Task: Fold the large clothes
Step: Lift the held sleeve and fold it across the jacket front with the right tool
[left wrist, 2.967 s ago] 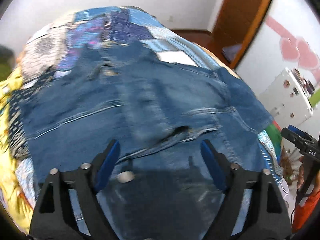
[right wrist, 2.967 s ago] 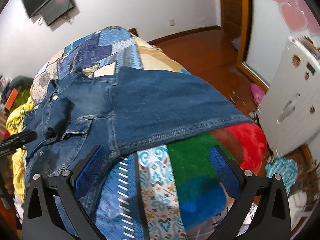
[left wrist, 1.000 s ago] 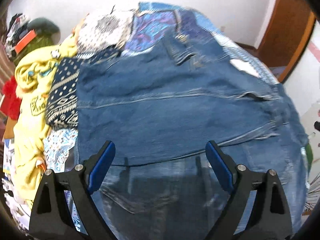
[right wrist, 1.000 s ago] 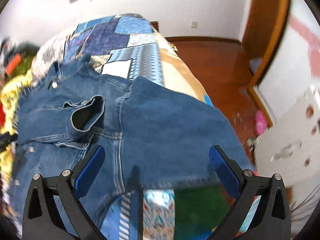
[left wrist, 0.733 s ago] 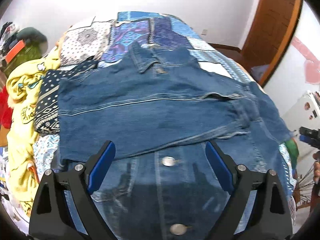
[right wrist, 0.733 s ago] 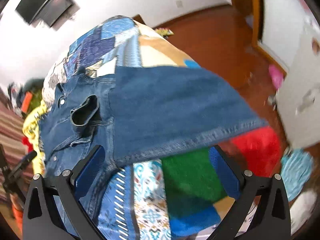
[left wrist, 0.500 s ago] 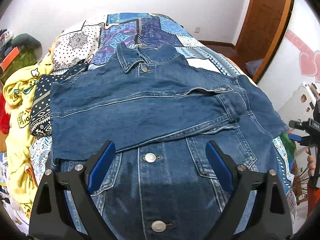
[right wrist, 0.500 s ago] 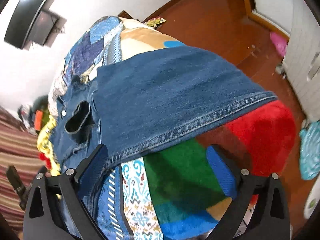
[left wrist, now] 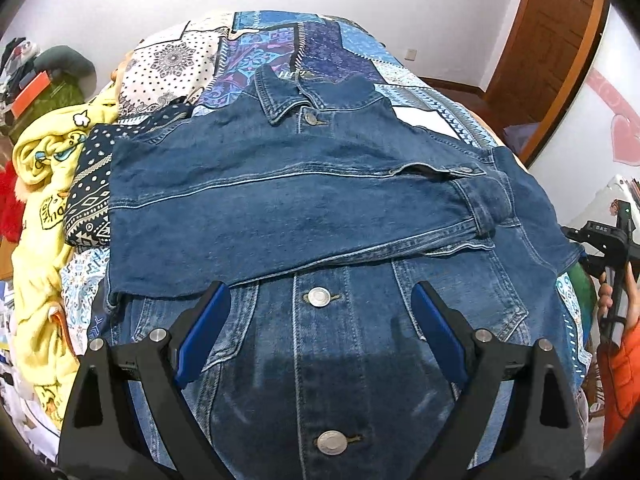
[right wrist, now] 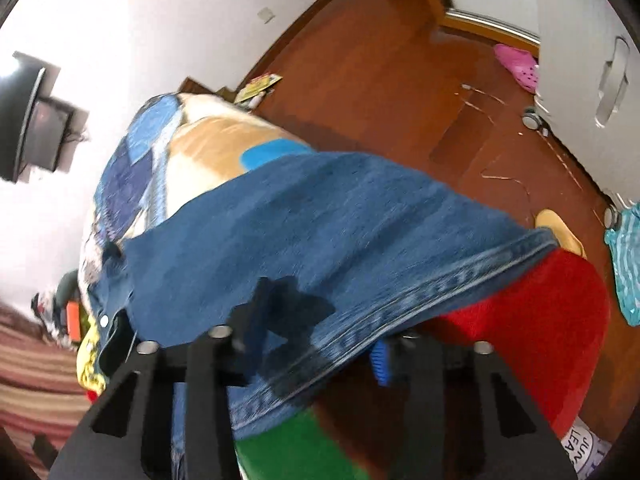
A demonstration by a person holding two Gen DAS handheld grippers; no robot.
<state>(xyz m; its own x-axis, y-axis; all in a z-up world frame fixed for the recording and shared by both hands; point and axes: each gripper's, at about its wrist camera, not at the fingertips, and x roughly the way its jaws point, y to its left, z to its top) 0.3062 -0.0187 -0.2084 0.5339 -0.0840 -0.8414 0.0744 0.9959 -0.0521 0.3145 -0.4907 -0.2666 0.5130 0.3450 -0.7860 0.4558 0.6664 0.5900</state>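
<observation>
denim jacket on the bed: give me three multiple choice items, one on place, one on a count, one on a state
1. Where does the folded sleeve lie?
A. across the denim jacket
B. on the floor
C. on the yellow garment

2. How many metal buttons show on the front placket below the sleeve, left wrist view?
A. none
B. two
C. five

3. How is the left gripper?
A. clamped on the collar
B. open above the jacket
C. out of view

Answers: A, the sleeve crosses the chest; B, two buttons show there; B, its fingers stand wide, nothing between them.

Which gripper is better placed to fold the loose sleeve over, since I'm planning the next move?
Right. The right gripper is closing with the denim jacket sleeve hem between its jaws; the left gripper hovers open above the jacket's buttoned front.
</observation>
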